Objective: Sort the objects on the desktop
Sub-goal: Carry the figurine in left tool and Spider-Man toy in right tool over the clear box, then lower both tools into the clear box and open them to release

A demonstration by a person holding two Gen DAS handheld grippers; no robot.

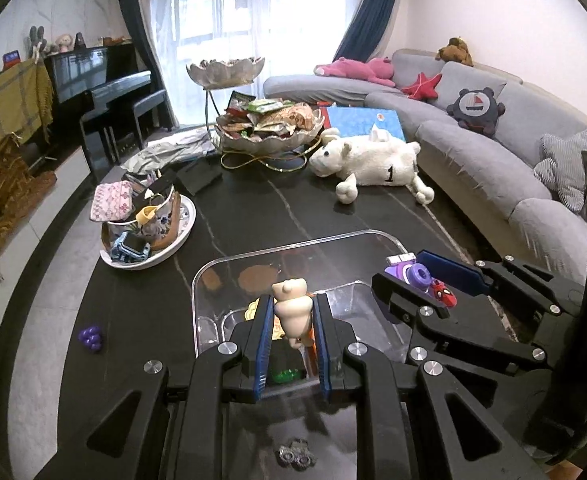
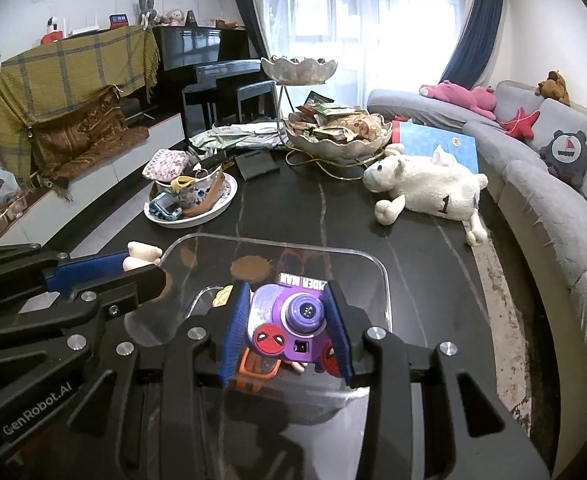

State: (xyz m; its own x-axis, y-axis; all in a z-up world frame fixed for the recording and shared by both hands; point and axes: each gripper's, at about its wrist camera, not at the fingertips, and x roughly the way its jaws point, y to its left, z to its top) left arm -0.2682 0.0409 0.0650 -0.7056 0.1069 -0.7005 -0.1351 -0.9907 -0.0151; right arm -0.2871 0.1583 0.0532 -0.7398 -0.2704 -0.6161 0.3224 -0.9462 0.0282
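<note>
Beige figurine [image 1: 291,306] clamped between left jaws; purple toy camera [image 2: 293,326] between right jaws.

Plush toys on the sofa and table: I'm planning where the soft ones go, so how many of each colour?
White: 1, the sheep on the table
Pink: 1, the bear on the sofa
Brown: 1, the small plush on the sofa back
Red: 1, the starfish
Total: 4
</note>
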